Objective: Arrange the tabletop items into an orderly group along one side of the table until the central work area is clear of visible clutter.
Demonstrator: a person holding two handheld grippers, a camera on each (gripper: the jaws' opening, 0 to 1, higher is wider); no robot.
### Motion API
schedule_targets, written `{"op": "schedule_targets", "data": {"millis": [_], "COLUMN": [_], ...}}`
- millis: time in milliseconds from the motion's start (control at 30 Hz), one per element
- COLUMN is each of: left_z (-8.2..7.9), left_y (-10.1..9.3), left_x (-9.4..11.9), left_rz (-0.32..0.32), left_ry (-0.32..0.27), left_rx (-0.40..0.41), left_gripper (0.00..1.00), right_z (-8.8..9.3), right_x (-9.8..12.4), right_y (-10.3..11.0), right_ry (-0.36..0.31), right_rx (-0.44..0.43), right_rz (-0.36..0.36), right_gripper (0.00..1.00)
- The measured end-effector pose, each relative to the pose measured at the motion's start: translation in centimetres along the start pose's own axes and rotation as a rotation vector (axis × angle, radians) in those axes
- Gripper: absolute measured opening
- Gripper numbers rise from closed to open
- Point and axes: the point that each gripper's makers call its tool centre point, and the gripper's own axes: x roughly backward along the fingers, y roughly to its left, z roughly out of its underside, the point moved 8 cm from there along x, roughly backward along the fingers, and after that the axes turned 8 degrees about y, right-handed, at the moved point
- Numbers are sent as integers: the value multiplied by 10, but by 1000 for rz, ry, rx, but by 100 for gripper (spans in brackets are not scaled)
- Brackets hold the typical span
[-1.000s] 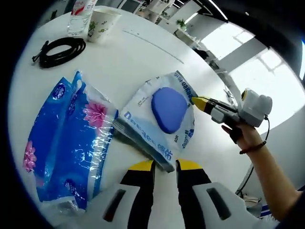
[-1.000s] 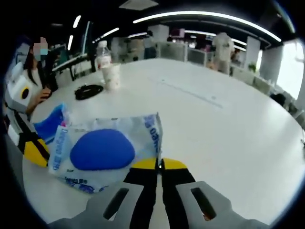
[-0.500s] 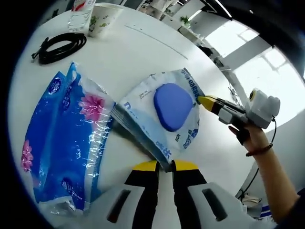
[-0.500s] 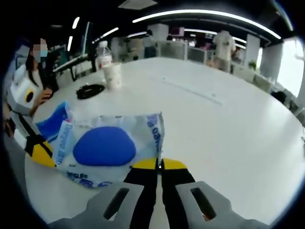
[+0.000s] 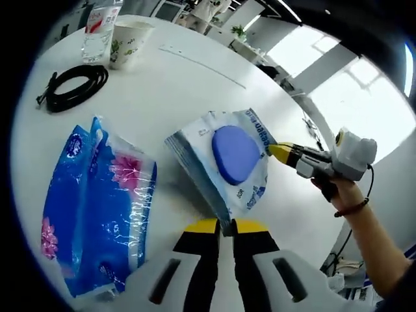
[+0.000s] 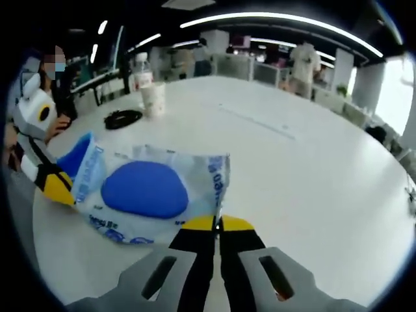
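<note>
Left gripper view
Left gripper (image 5: 220,225): its two yellow-tipped jaws are pressed together on the near edge of the wet wipes pack (image 5: 231,159).
Wet wipes pack: white and blue, with a blue oval lid on top. It is in the middle of the white table (image 5: 162,84), held at both ends.
Right gripper (image 5: 278,151): comes in from the right, held by a person's hand (image 5: 338,190). Its yellow tip touches the right end of the pack. You cannot tell from here how its jaws stand.
Tissue packs (image 5: 94,201): blue wrap with pink flowers, lying on the left, near the wipes but apart from them.
Black cable (image 5: 71,86): coiled up, far left.
Paper cup (image 5: 125,41): stands past the cable, with a green leaf print.
Water bottle (image 5: 97,29): clear, with a red and white label, just left of the cup.

Right gripper view
Right gripper (image 6: 218,223): jaws closed tight on the near edge of the wet wipes pack (image 6: 146,195).
Wet wipes pack: sits to the left of middle, blue lid up.
Left gripper (image 6: 52,185): black and yellow, at the pack's left end, touching it.
Tissue packs (image 6: 73,159): a bit of blue shows behind the wipes on the left.
Black cable (image 6: 122,119): far on the table (image 6: 305,169).
Paper cup (image 6: 153,101): just past the cable.
Water bottle (image 6: 140,73): behind the cup.
</note>
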Motion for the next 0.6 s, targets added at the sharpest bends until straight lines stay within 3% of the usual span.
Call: {"op": "schedule_targets", "data": {"millis": [67, 167, 267, 533, 600], "left_z": [-6, -16, -23, -44, -49], "left_y": [3, 6, 6, 17, 19], "left_x": [3, 10, 13, 25, 27], "left_rz": [6, -11, 48, 45, 51], "left_ry": [-12, -50, -45, -89, -72], "left_rx": [22, -25, 11, -24, -59], "left_gripper": [6, 5, 5, 5, 5], "right_z": [2, 2, 1, -7, -10], "right_x": [4, 9, 14, 24, 26], "right_y": [0, 2, 3, 11, 12], "right_ry": [-2, -11, -23, -55, -54], "right_rx": [-9, -18, -46, -77, -79], "right_rz": [5, 8, 37, 34, 34], "right_gripper": [0, 0, 0, 0, 0]}}
